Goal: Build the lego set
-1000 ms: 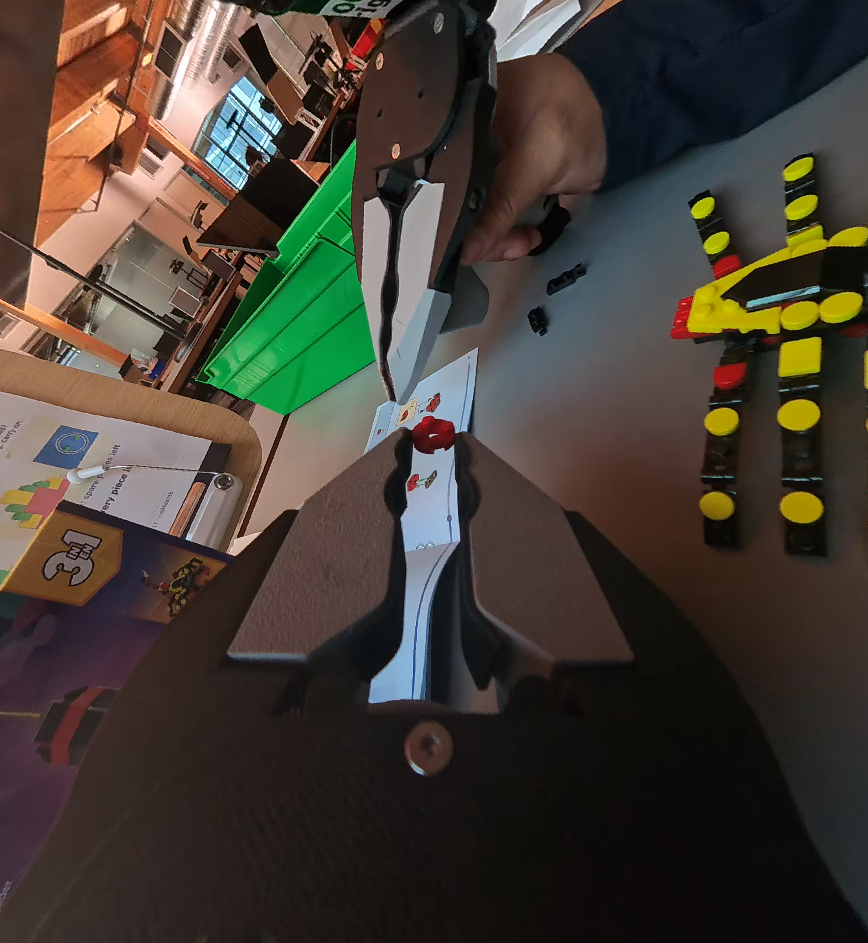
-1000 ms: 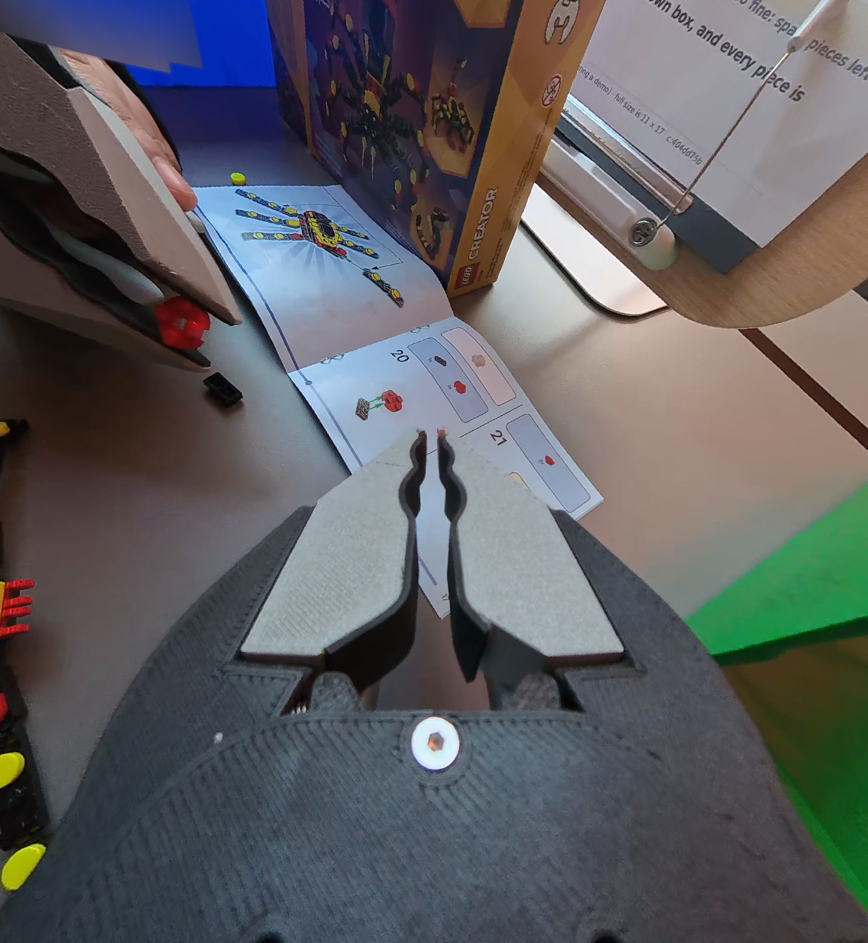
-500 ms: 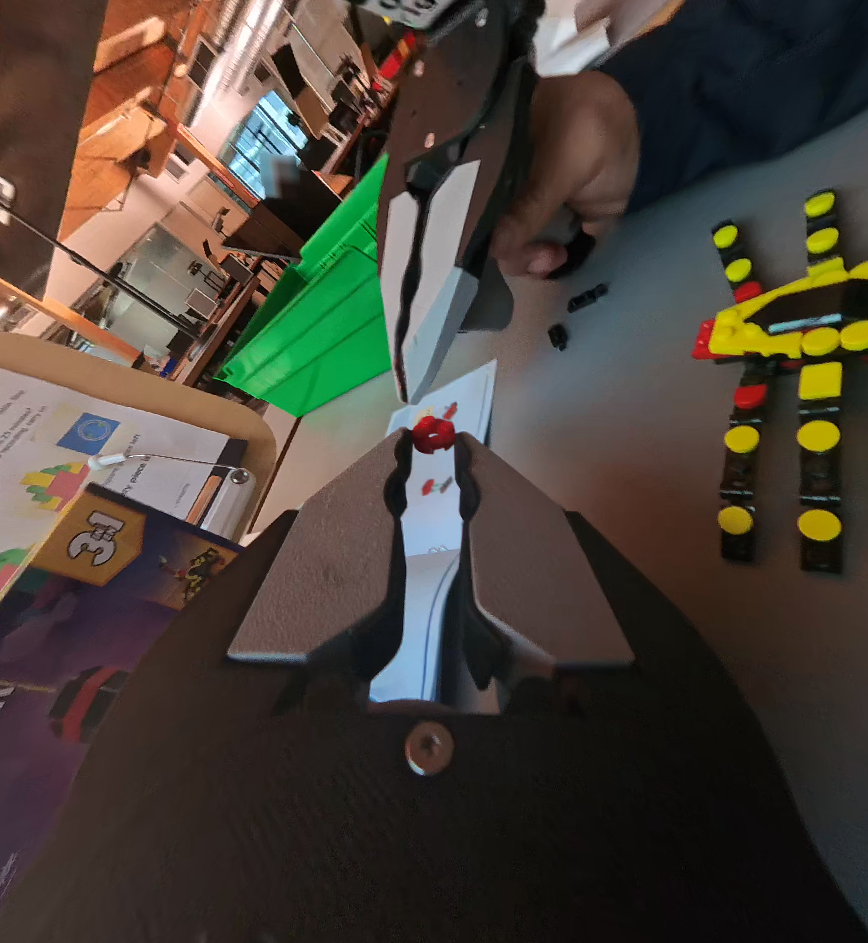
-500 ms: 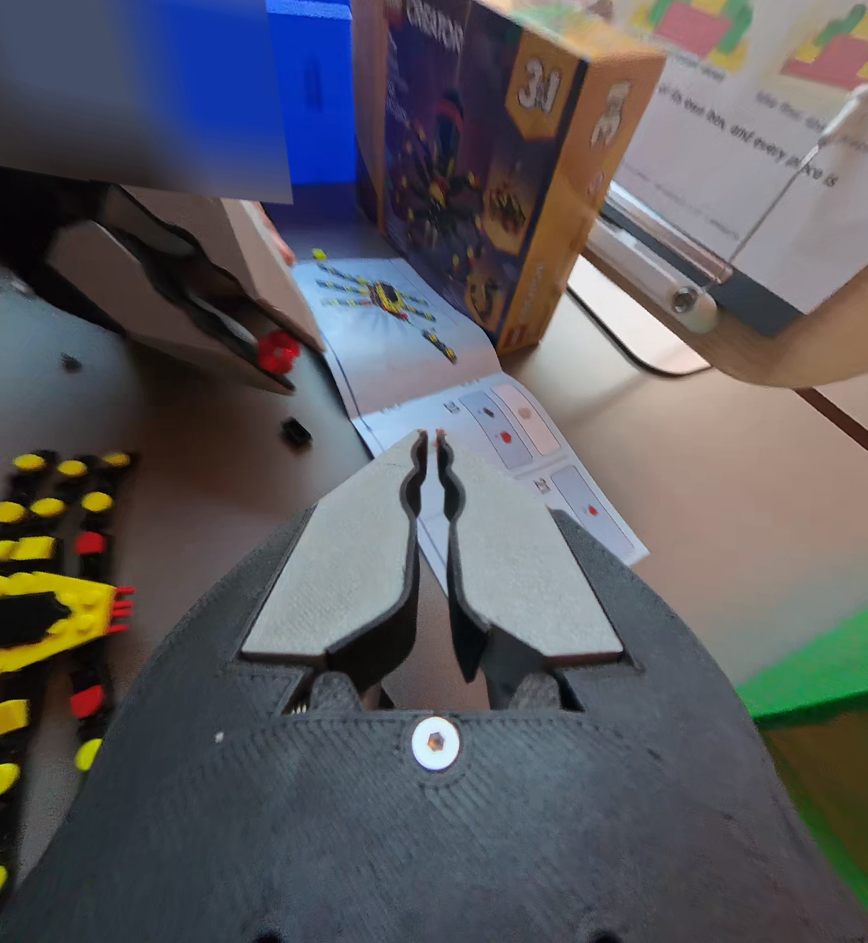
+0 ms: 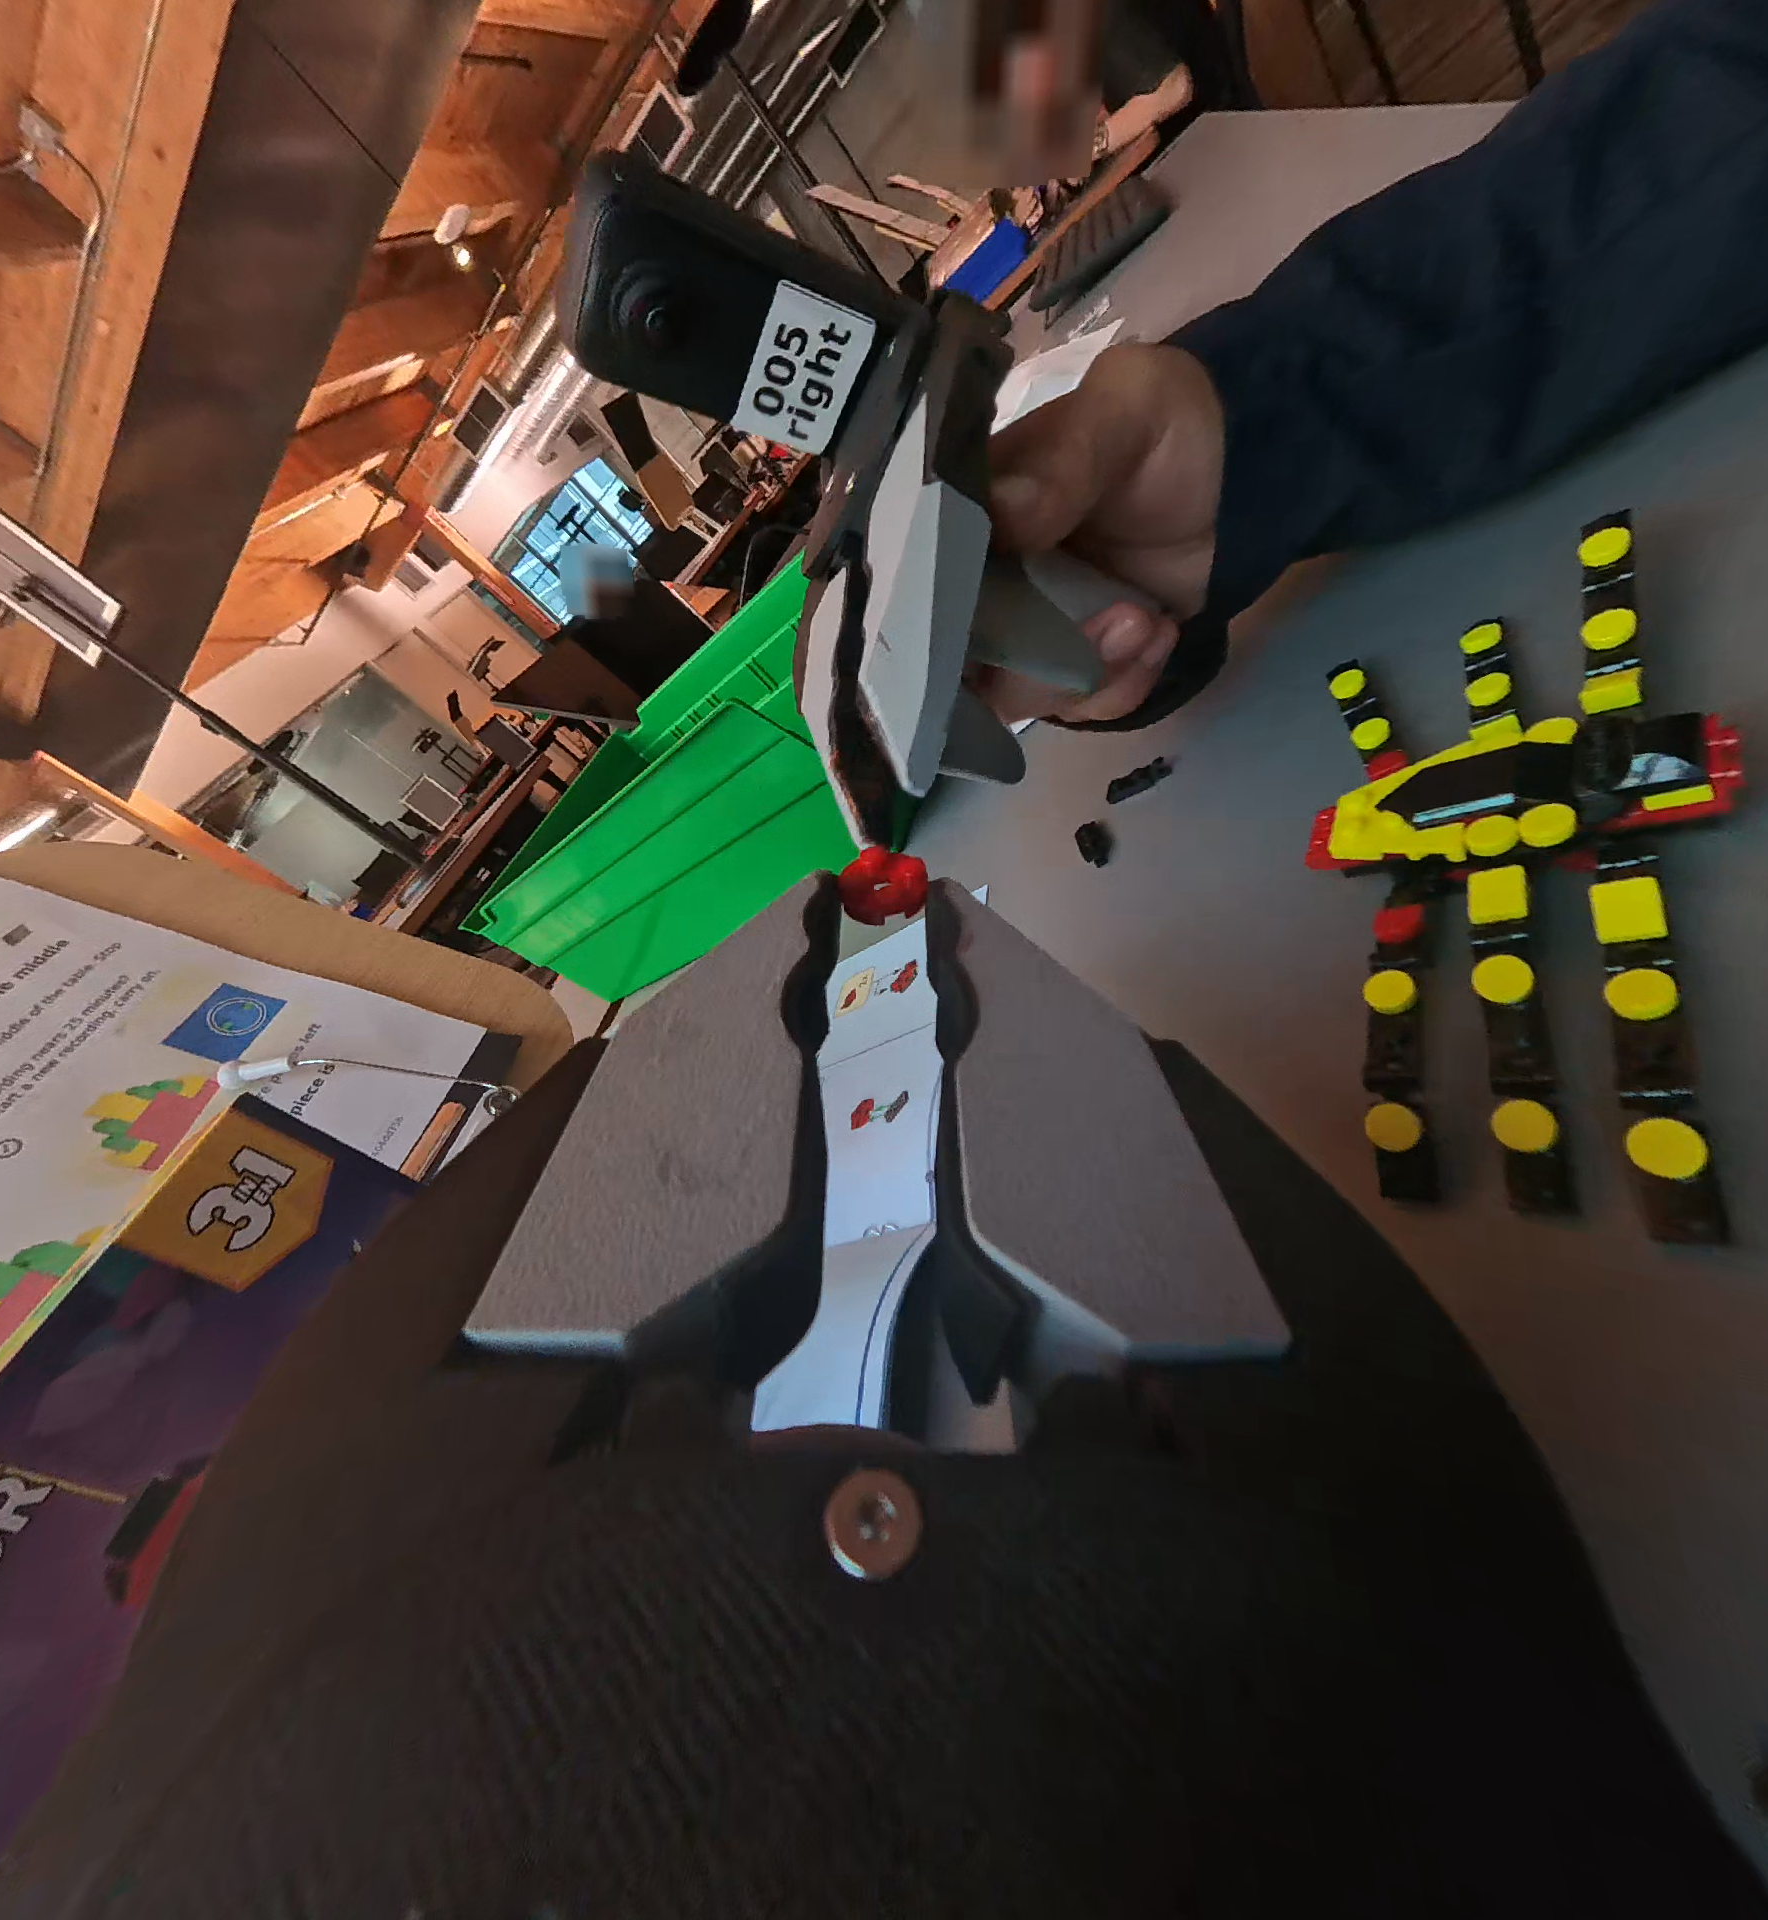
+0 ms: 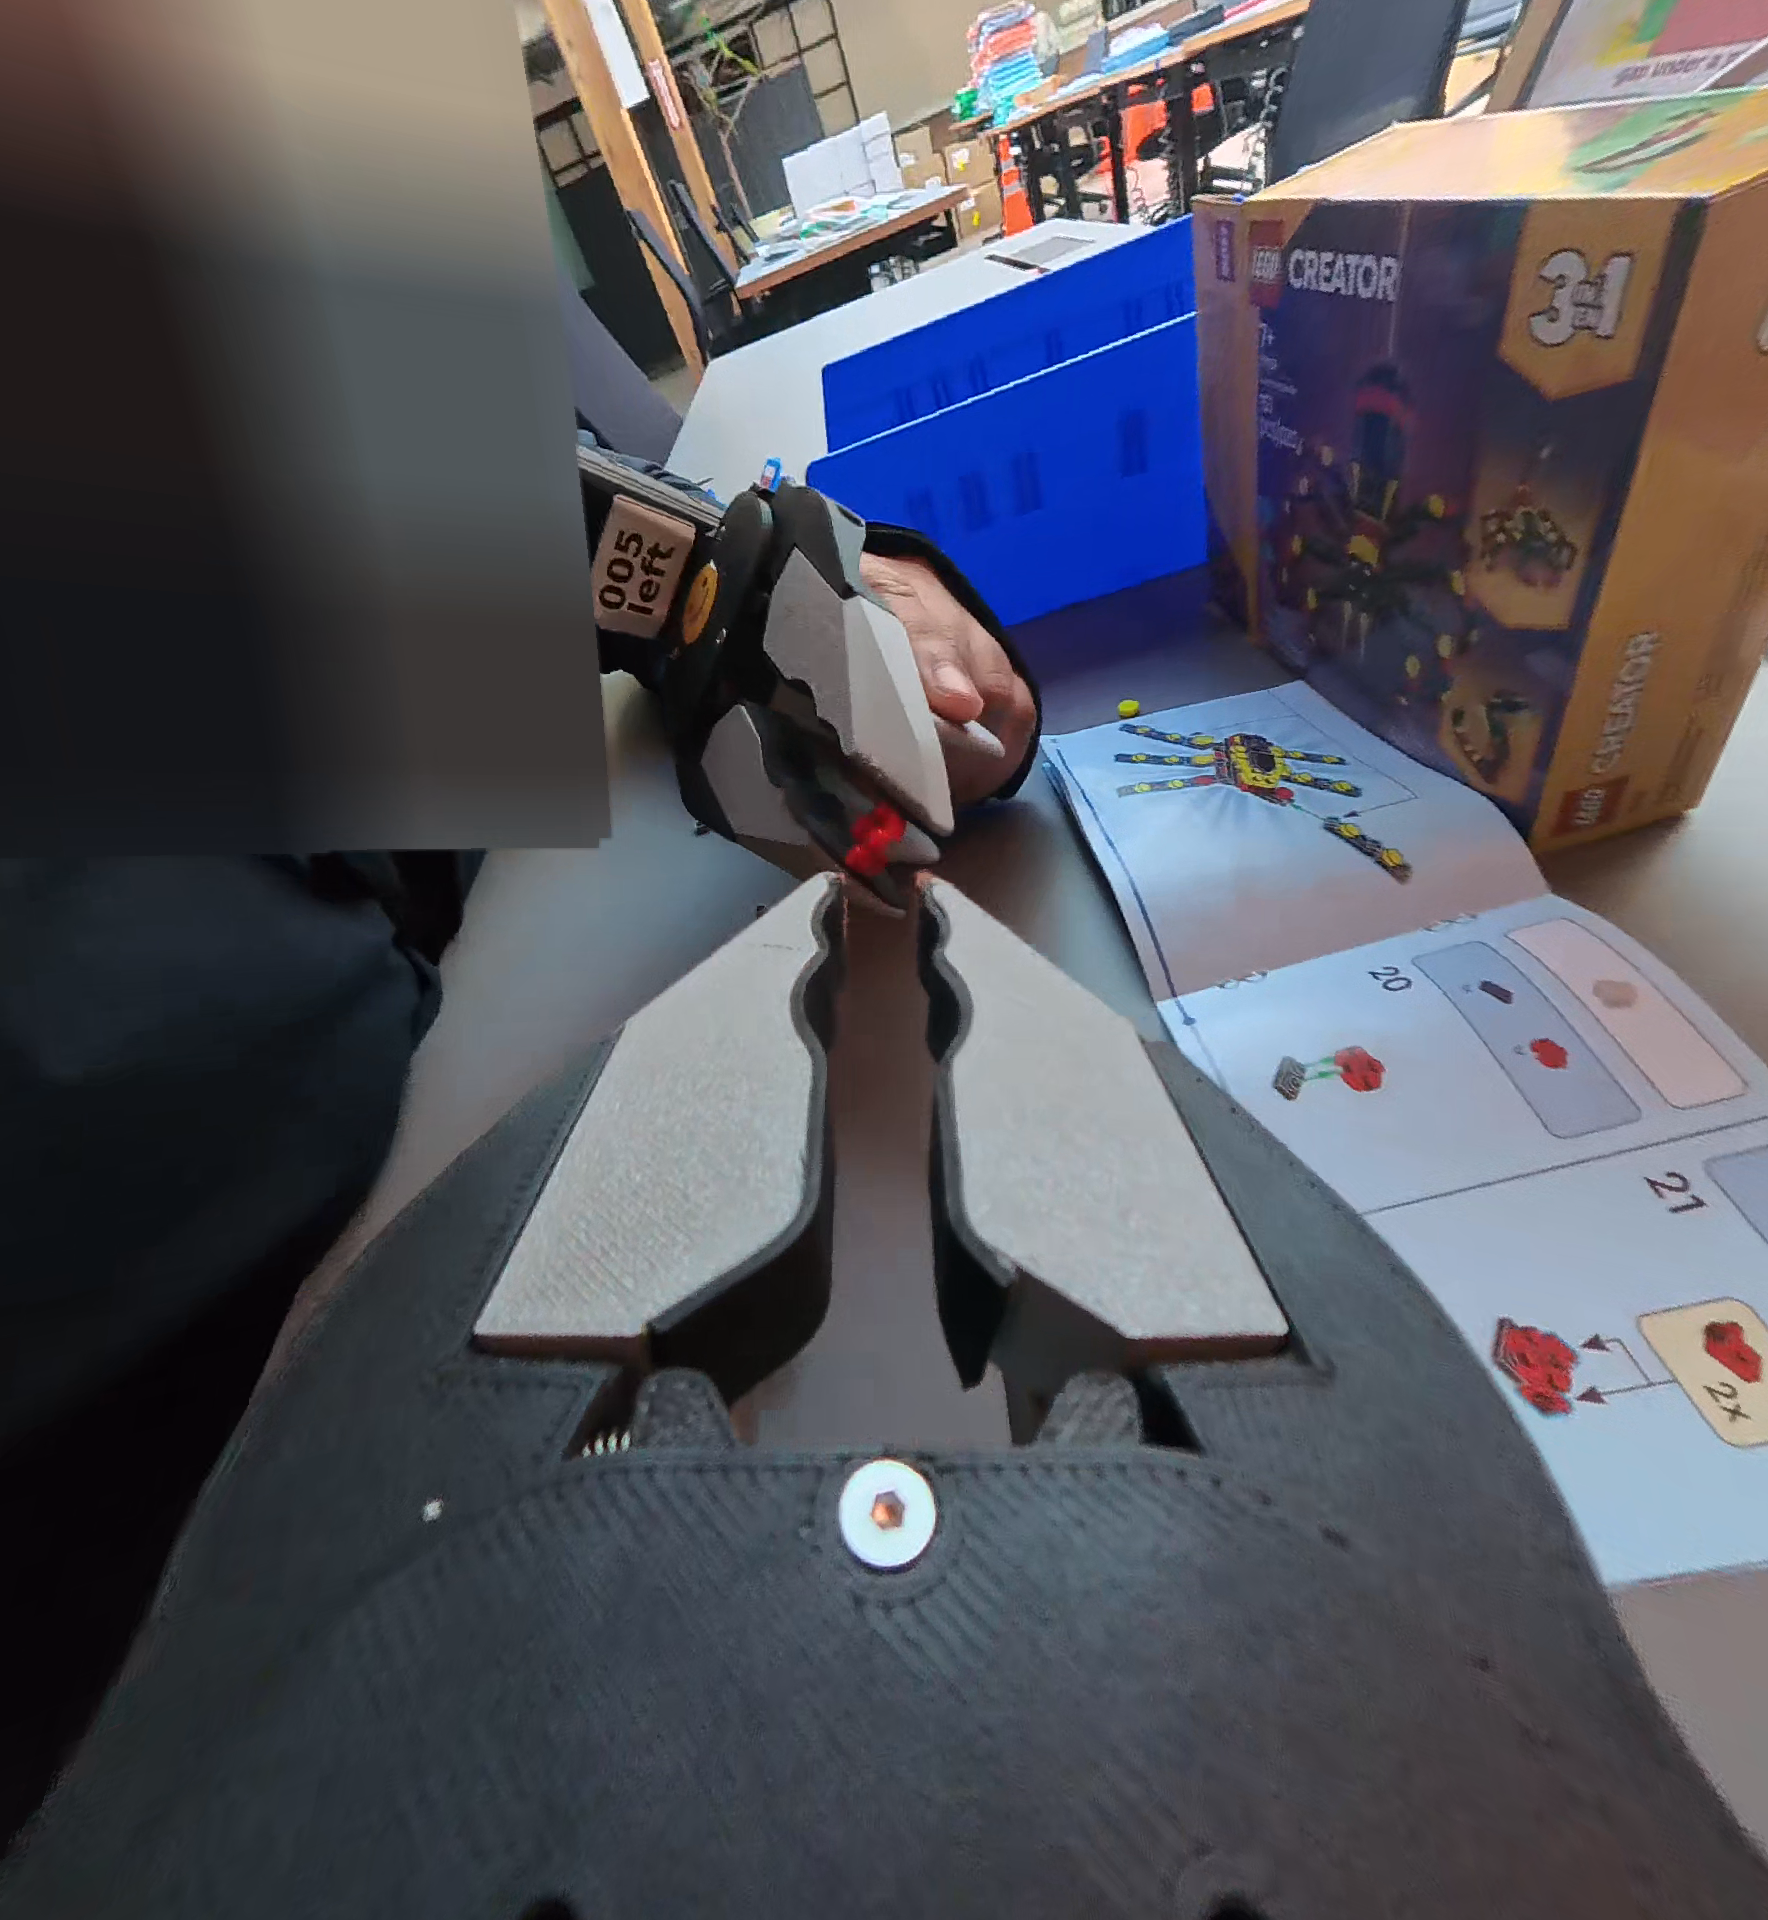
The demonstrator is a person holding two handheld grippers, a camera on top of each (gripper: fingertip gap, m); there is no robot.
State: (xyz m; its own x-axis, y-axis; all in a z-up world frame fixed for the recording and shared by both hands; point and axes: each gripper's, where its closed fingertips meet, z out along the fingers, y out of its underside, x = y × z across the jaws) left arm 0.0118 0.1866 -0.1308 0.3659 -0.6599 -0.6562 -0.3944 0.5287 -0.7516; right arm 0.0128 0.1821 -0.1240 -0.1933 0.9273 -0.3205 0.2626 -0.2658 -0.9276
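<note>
My left gripper (image 5: 882,899) is shut on a small red Lego piece (image 5: 880,883) and holds it above the table. It also shows in the right wrist view (image 6: 890,862) with the red piece (image 6: 875,836) at its tips. My right gripper (image 6: 875,896) is empty, its jaws a little apart, with its tips just below the red piece. In the left wrist view the right gripper (image 5: 872,816) points down at the piece. The black, yellow and red spider model (image 5: 1514,810) lies flat on the table to the right.
The open instruction booklet (image 6: 1379,1039) lies under the grippers. The Lego box (image 6: 1482,468) and a blue bin (image 6: 1015,447) stand behind it. Two small black pieces (image 5: 1134,779) lie near the model. A green bin (image 5: 672,810) and a clipboard (image 5: 132,1039) sit beyond. My two grippers' fingertips are within a few centimetres of each other.
Both grippers rose from the table and turned toward each other. The right gripper's tips came up to the red piece, and its jaws opened a little.
</note>
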